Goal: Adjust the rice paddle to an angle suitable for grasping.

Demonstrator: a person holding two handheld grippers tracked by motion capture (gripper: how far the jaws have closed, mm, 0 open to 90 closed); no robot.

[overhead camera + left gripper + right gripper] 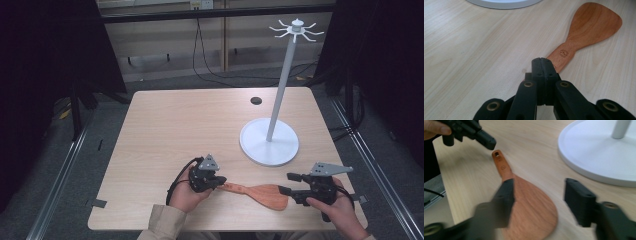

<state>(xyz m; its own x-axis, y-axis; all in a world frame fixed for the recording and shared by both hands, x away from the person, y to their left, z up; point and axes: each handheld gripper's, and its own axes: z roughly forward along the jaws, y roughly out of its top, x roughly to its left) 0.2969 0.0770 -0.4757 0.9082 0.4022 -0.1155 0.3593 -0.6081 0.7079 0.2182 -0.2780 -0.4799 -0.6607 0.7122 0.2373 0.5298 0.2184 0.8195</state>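
From above, the wooden spatula [260,195] lies flat on the surface [190,125] at 6 o'clock, with the white stand [270,142] at 3 o'clock. The left gripper [543,65] is closed tight and empty, tip by the handle. The right gripper [537,200] is half open over the wide blade, maybe ready to pinch it.

No words or numbers can be read anywhere. The one sign is a small round mark burned into the neck of the wooden spatula [584,32], where handle meets blade; in the left gripper view it looks like a circled curl, too small to make out as letters.
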